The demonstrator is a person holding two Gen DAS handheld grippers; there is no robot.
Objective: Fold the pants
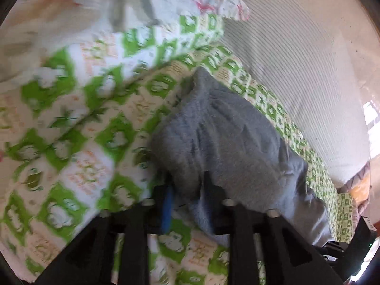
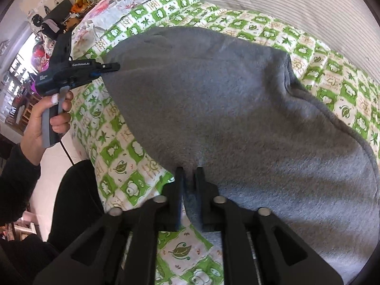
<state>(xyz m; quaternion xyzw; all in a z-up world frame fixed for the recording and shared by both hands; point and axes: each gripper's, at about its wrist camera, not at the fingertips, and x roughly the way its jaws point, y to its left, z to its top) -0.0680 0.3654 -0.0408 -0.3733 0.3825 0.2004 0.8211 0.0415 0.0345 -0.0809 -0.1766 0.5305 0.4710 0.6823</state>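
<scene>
The grey fleece pants (image 2: 225, 109) lie spread on a bed with a green and white patterned sheet (image 2: 114, 152). My right gripper (image 2: 189, 173) is shut on the pants' near edge, cloth pinched between its black fingers. My left gripper (image 2: 114, 67) shows in the right wrist view at the pants' far left corner, shut on that corner. In the left wrist view the pants (image 1: 225, 137) hang bunched from the left gripper (image 1: 187, 180), whose fingers grip a fold of the cloth. That view is blurred.
A white ribbed pillow or cover (image 2: 296, 4) lies along the far side of the bed. A floral blanket (image 2: 118, 2) sits at the bed's far left. A cluttered shelf (image 2: 78, 0) and floor lie beyond the bed's left edge.
</scene>
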